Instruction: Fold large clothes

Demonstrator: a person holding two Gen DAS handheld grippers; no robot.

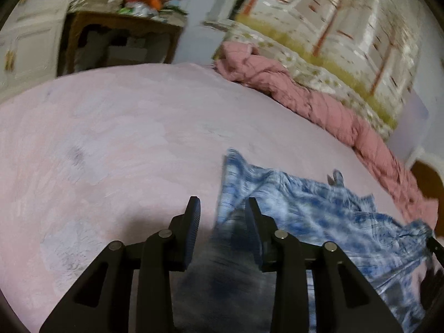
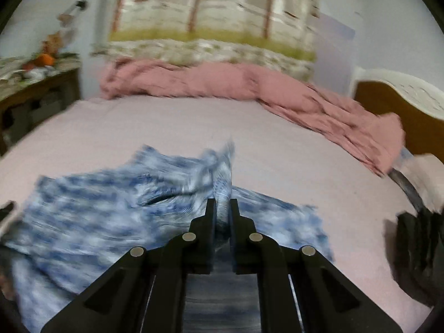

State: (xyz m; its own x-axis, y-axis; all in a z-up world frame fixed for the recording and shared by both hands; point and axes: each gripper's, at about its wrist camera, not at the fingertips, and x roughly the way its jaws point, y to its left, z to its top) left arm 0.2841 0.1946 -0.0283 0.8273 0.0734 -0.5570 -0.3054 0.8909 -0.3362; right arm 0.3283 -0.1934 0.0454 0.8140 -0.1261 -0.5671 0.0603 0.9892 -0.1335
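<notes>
A blue-and-white patterned garment (image 1: 319, 216) lies crumpled on the pink bed (image 1: 125, 138). In the left wrist view my left gripper (image 1: 223, 205) is open; the garment's left edge hangs loosely between its fingers, blurred. In the right wrist view my right gripper (image 2: 222, 208) is shut on a raised fold of the garment (image 2: 111, 213), which spreads left and right of it over the bed (image 2: 277, 144).
A bunched dusty-pink blanket (image 2: 249, 88) runs along the far side of the bed below a curtain (image 2: 211, 14). A cluttered wooden side table (image 1: 119, 36) stands at the left. A brown-and-white headboard (image 2: 402, 102) and dark clothing (image 2: 419, 255) are at the right.
</notes>
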